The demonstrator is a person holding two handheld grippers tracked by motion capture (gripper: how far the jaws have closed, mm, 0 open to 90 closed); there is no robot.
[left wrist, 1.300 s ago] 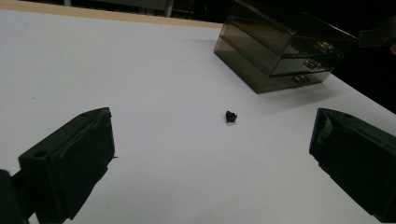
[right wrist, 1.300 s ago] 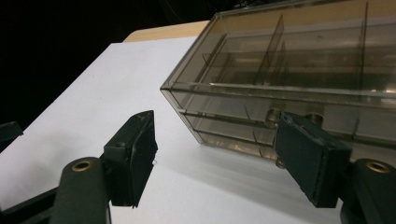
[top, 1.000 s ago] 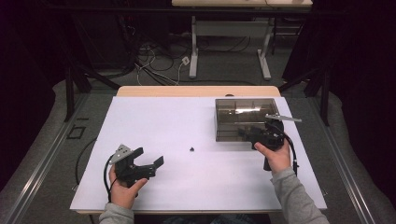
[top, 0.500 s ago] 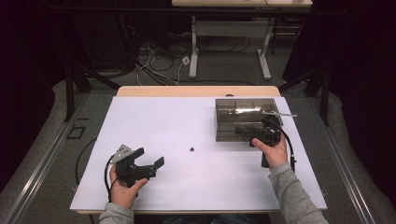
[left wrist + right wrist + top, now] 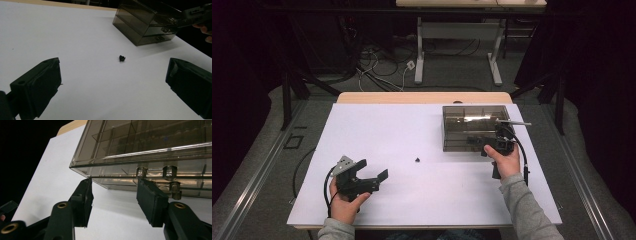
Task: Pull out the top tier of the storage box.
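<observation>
My right gripper (image 5: 113, 202) was at the box (image 5: 467, 125) front, jaws just closing, nothing between them yet. Left gripper (image 5: 372, 172) rested open near a black bit (image 5: 122, 58).

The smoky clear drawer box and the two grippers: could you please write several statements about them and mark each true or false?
1. The drawer box stands on the right part of the white table. True.
2. The right gripper has its fingers clamped on the small black object. False: that object lies alone on the table, and this gripper's jaws, which have just been closing, stand apart at the box's front near its small clear knobs.
3. The left gripper is open, holding nothing. True.
4. The small black object lies inside the box. False: it lies on the table, left of the box.
</observation>
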